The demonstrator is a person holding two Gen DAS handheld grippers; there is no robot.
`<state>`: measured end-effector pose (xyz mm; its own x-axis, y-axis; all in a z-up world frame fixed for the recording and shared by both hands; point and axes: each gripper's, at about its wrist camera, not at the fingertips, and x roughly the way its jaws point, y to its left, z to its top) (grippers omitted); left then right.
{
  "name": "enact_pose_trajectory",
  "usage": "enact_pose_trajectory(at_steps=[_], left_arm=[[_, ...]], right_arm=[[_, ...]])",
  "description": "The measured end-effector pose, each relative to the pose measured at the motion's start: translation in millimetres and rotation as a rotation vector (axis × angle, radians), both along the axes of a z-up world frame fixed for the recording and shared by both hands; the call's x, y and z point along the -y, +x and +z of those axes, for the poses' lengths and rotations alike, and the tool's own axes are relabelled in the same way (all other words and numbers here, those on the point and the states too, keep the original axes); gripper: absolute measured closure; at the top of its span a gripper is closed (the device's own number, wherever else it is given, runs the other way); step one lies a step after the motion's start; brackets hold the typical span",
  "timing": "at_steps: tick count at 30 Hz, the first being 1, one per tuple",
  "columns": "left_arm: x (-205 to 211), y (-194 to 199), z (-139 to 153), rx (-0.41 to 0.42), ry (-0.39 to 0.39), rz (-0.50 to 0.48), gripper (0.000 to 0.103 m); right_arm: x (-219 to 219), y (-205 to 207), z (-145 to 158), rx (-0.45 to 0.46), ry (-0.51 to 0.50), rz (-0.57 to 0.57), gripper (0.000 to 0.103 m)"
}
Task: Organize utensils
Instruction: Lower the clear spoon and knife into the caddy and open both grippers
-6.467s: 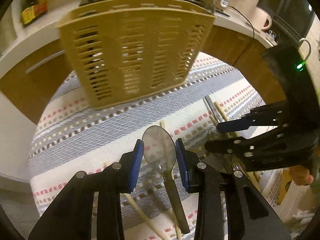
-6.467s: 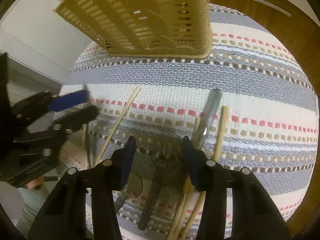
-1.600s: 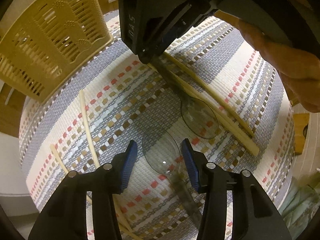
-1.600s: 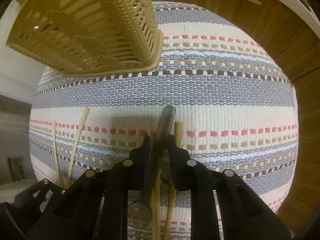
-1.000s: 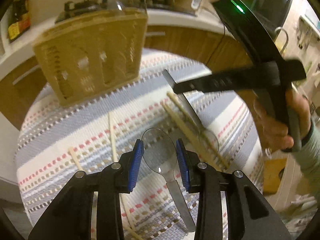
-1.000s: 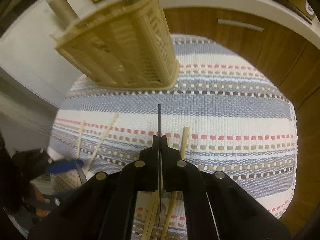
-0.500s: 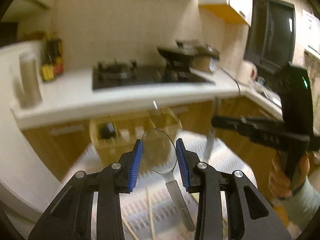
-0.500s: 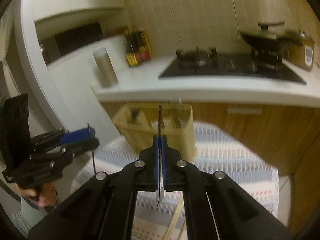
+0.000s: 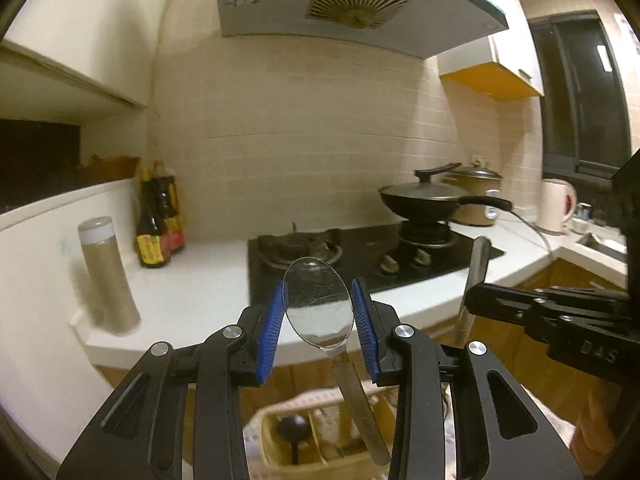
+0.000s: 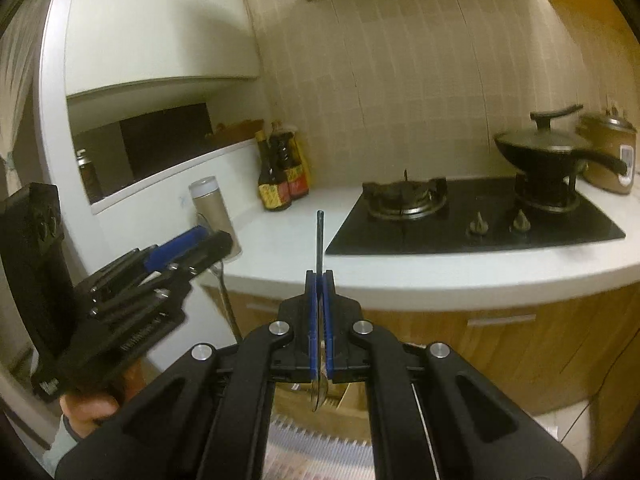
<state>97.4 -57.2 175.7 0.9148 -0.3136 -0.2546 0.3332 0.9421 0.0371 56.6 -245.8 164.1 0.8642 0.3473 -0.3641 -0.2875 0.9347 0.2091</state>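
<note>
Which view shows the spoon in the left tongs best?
Left wrist view: the spoon faces the camera, its bowl pinched between the left tongs and its handle hanging towards the utensil basket. The right wrist view shows only its thin handle below the tongs from the side.

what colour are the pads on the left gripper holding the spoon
Blue, ribbed pads on the black left gripper, clearest in the left wrist view, either side of the spoon.

Open air lies between both raised grippers and the white countertop (image 9: 208, 280) at twelve o'clock. On it stand a tall canister (image 9: 106, 276) at ten o'clock, sauce bottles (image 9: 158, 220) beyond, and a lidded wok (image 9: 424, 200) at two o'clock. The utensil basket (image 9: 320, 440) sits below at six o'clock.
</note>
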Motion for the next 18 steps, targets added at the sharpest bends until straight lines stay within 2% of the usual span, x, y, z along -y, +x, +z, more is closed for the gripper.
enact_pose_trajectory(at_steps=[5,11,18], left_arm=[[6,24,-28,0.033,0.005,0.012,0.071],[4,44,-61,0.002,-0.002,0.015,0.07],[2,48,-80,-0.028,-0.008,-0.008,0.07]], right_arm=[[-17,29,-21,0.019,-0.078,-0.03,0.101],[-28,53,-53,-0.026,-0.12,-0.025,0.101],[-39,59,-78,-0.079,-0.159,-0.004,0.101]])
